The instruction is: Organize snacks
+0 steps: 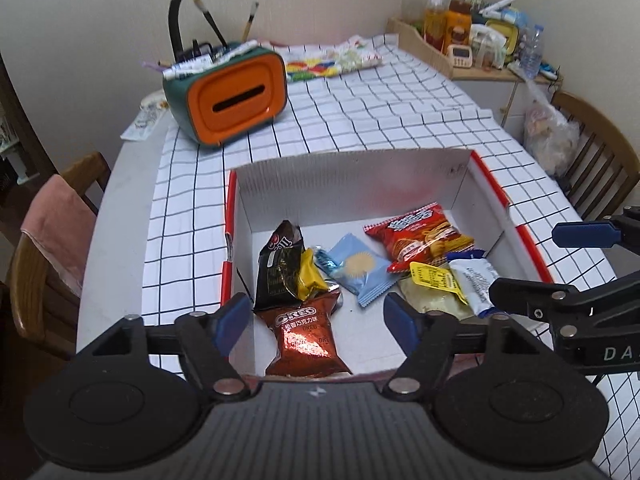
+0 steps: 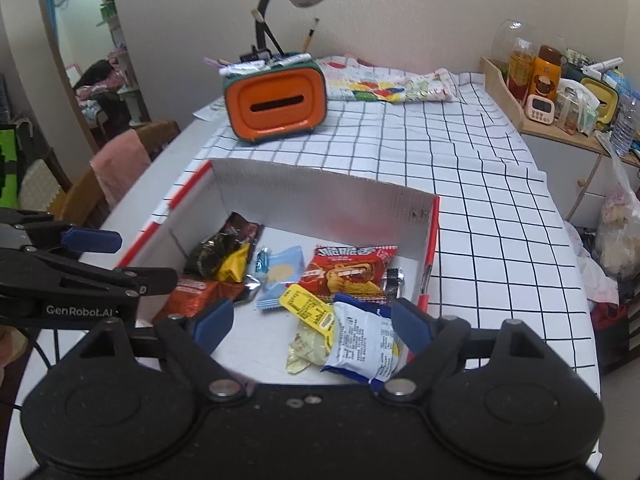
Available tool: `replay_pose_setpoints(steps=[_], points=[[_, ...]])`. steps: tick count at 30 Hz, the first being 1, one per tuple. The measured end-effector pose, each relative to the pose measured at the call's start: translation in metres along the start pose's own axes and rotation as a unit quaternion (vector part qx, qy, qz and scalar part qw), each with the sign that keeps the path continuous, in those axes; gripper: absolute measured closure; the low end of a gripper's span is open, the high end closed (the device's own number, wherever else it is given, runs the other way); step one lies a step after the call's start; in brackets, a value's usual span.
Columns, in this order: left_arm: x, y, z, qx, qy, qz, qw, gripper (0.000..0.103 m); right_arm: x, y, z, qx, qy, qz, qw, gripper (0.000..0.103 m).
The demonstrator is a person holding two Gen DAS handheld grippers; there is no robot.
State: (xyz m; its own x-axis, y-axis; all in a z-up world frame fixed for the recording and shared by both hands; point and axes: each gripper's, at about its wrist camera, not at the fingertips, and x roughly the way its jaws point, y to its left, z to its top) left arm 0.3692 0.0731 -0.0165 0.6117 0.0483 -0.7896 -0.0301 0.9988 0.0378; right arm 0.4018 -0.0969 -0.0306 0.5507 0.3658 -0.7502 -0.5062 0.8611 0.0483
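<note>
Foil-wrapped snack packets (image 1: 360, 268) fill the white cardboard box (image 1: 352, 176) just beyond both wide-open, empty grippers: left gripper (image 1: 316, 320), right gripper (image 2: 312, 324).

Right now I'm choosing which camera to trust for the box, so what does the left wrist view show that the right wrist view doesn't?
Only the left wrist view shows the whole front of the Oreo pack, lying between the left gripper's open jaws.

Only the right wrist view shows a small dark and silver packet by the box's right wall, and a doorway into another room.

Both show the cardboard box, the red chips bag, the light blue packet, the orange tissue box and the open right gripper.
</note>
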Motion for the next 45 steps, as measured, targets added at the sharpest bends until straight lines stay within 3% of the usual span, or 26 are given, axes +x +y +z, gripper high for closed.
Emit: replay_pose_setpoints(steps=[2,6,19,21,23,45], points=[[-0.008,-0.001,-0.003,-0.002,-0.010,0.000,1.0000,0.024,-0.009,0.001,-0.002,0.001,-0.010,0.004,1.000,0.005],[-0.025,-0.003,-0.010,-0.003,-0.030,-0.003,0.9995,0.019,-0.024,0.003,-0.006,0.000,-0.023,0.012,1.000,0.002],[-0.071,-0.019,-0.035,-0.004,-0.072,-0.022,0.9972,0.017,-0.072,0.008,-0.024,-0.012,-0.069,0.020,0.997,0.000],[-0.078,-0.021,-0.040,-0.002,-0.082,-0.021,0.9964,0.012,-0.079,0.007,-0.028,-0.011,-0.076,0.023,0.997,0.000],[-0.085,-0.023,-0.044,-0.004,-0.092,-0.022,0.9955,0.000,-0.085,0.008,-0.032,-0.010,-0.082,0.021,0.996,0.000],[-0.120,-0.028,-0.070,-0.031,-0.118,-0.028,0.9922,0.000,-0.119,0.011,-0.057,-0.008,-0.104,0.036,0.994,0.000]])
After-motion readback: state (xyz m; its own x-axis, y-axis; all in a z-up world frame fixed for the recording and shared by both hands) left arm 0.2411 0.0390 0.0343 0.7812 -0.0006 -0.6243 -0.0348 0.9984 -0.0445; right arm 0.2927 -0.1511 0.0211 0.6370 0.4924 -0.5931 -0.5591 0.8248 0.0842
